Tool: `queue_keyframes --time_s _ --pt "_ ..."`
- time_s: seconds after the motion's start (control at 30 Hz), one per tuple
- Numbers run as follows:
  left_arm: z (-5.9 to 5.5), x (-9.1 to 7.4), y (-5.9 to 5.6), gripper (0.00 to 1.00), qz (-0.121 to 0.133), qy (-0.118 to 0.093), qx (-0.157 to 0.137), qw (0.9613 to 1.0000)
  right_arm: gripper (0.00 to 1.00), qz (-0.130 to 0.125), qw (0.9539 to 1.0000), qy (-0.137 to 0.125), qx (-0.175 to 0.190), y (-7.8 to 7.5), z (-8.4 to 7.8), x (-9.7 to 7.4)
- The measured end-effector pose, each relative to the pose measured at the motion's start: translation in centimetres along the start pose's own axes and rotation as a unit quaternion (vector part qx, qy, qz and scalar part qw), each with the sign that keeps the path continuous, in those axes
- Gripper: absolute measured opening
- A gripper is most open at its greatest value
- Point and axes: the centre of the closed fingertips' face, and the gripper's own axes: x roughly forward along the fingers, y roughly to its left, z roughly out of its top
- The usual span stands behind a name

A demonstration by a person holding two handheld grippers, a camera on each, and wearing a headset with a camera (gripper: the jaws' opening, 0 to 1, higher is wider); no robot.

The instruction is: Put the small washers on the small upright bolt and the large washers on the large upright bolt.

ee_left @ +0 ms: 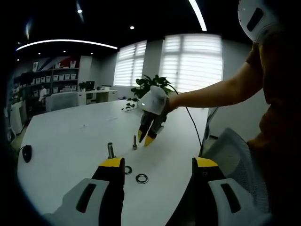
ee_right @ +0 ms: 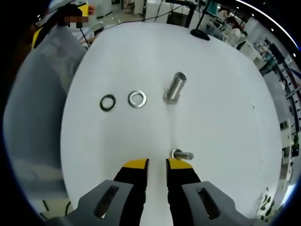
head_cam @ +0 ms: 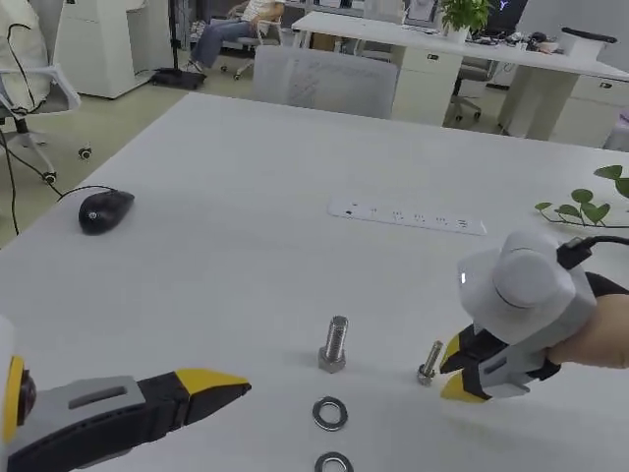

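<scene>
Head view: records two washers [head_cam: 329,413] flat on the white desk [head_cam: 246,197], just before the large bolt [head_cam: 334,344], small bolt [head_cam: 429,364] beside. Judges them light, rigid, slippery; advises pinching across the rim. Finds left gripper [ee_left: 160,162] spread wide, right gripper [ee_right: 156,162] narrowly parted, empty. Notes open-plan office beyond.

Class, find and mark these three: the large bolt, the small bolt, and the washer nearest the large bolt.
large bolt [head_cam: 335,341]: head view, on its threaded shaft.
small bolt [head_cam: 431,360]: head view, midway along its shaft.
nearest washer [head_cam: 317,414]: head view, on the ring's left rim.
</scene>
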Motion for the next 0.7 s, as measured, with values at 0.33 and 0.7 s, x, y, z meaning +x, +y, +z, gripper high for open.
queue_keyframes --time_s 0.33,0.7 --pt "0.6 -0.5 -0.7 0.57 -0.002 -0.010 0.010 0.9999 0.16 0.037 0.9984 -0.010 -0.042 4.3 3.6 1.6" --pt "0.7 -1.0 -1.0 0.57 0.004 -0.016 0.010 0.9998 0.17 0.075 0.9940 -0.017 -0.078 7.3 6.8 3.7"
